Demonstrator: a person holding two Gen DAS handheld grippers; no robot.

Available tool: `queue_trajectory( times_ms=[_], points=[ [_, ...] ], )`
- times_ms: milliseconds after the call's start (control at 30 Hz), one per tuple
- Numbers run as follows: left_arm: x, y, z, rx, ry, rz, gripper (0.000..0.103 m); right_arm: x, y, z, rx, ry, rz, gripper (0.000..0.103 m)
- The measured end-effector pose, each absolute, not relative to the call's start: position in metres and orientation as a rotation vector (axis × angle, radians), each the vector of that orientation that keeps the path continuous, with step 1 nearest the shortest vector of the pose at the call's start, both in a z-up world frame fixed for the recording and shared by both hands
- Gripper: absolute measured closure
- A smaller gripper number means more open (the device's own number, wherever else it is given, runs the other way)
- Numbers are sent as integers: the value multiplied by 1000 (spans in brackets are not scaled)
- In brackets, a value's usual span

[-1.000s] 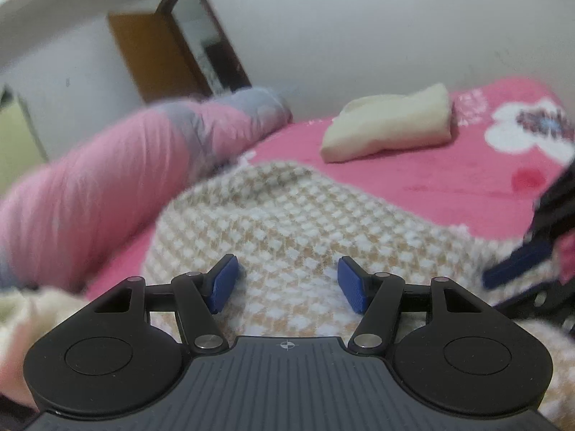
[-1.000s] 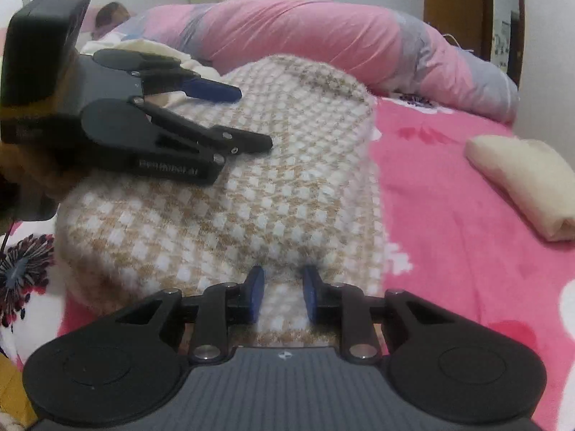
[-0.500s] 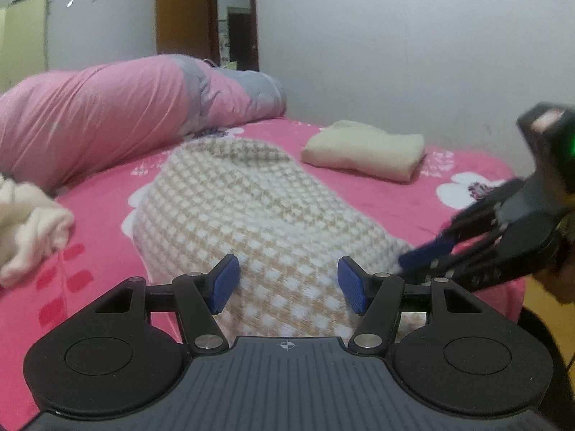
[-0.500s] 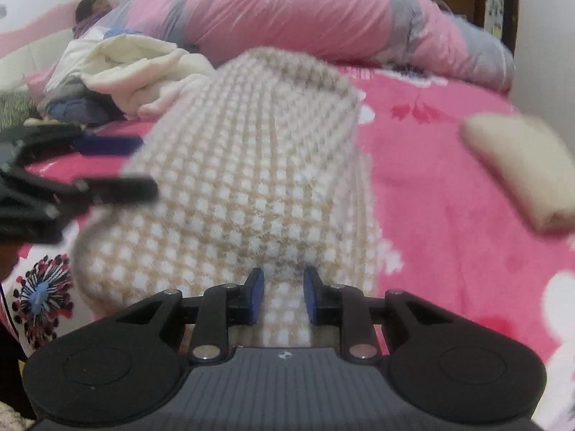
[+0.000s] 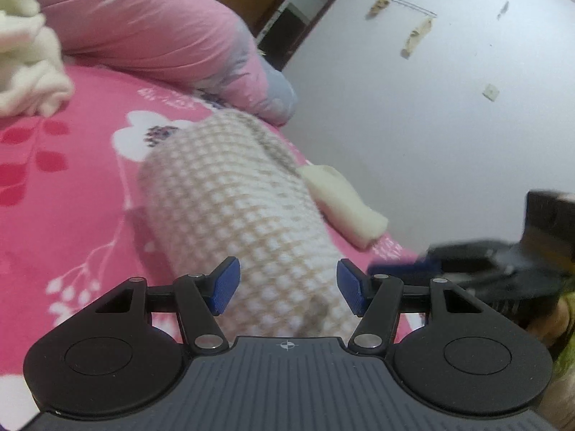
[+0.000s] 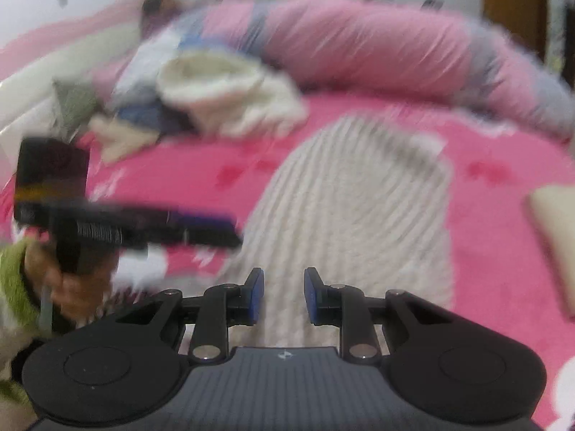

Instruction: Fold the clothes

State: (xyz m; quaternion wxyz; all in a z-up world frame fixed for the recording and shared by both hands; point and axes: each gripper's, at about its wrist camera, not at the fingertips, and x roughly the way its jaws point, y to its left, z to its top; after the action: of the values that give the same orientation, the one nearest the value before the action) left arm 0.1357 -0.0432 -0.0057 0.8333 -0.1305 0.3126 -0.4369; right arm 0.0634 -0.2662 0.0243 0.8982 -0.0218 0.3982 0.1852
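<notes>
Jaws on both grippers gape empty over checkered garment [image 5: 248, 208]; folded cream cloth [image 5: 345, 212] just beside.

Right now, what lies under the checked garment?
The checked garment lies on the pink bedsheet. Whether anything else lies beneath cannot be seen, because it is covered.

1. I see a beige-and-white checked knit garment [image 5: 233, 212] lying on the pink floral bedspread [image 5: 64, 179], bunched into a long, rounded lump.
2. Its near end runs under my left camera; the far end points toward the pink bolster [image 5: 143, 25].
3. Right view is motion-blurred, so the weave smears into stripes [image 6: 359, 201].
</notes>
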Motion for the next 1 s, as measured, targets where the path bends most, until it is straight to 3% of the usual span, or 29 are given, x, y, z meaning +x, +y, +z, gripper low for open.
queue_trajectory(
  times_ms=[167,367,533,733,867,1000],
  points=[
    [138,-36,-15,-257,705,-894,43,83,-255,-53,-86,1022,340,79],
    [138,-40,-25,-225,724,-873,43,83,-258,-22,-66,1049,293,79],
    [139,-36,-28,-254,739,-882,42,62,-250,19,-85,956,368,78],
    [129,-50,-29,-175,735,-867,42,75,-253,-43,-77,1023,314,79],
    [108,-66,-25,-28,659,-840,39,70,-272,-24,-10,1054,300,79],
    [106,-70,-31,-46,674,-823,37,71,-275,28,-111,944,275,78]
  ],
)
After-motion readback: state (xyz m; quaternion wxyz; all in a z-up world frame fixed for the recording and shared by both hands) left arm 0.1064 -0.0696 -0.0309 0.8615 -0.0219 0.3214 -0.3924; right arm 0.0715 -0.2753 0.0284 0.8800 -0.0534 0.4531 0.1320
